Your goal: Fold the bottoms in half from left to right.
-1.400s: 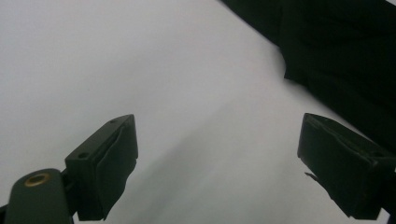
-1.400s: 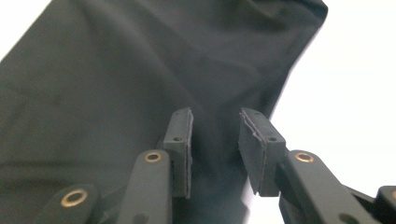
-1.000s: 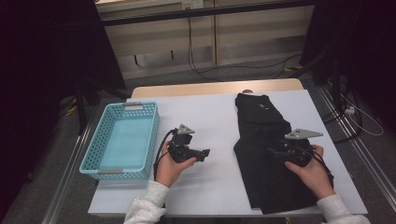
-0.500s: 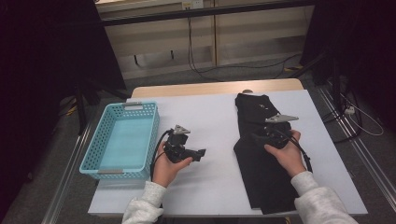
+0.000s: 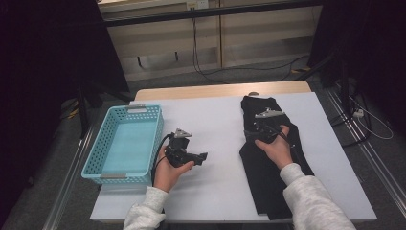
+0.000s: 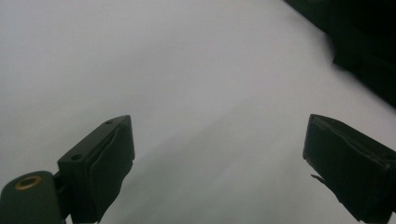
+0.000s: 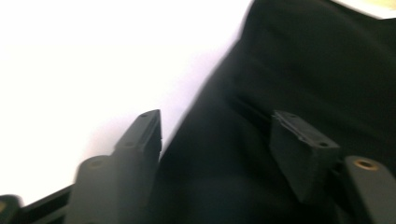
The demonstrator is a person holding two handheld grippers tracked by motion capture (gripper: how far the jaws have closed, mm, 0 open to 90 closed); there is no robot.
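Observation:
A black garment [image 5: 268, 163] lies lengthwise on the right half of the white table [image 5: 215, 124]. My right gripper [image 5: 253, 128] hovers over its upper part near the left edge, jaws open; in the right gripper view the dark cloth [image 7: 299, 84] spreads under and between the jaws, with nothing pinched. My left gripper [image 5: 203, 157] rests low over bare table at centre left, pointing right. Its jaws stand wide open in the left gripper view, with a corner of the garment [image 6: 369, 46] at the top right.
A light blue plastic basket [image 5: 125, 143] stands at the table's left side, with nothing visible inside. Wooden table edge [image 5: 215, 90] at the back, cables on the floor [image 5: 287, 67] beyond. Dark stands flank both sides.
The right gripper has travelled up and left along the garment, from near its right edge to its upper left part. The left gripper has barely shifted.

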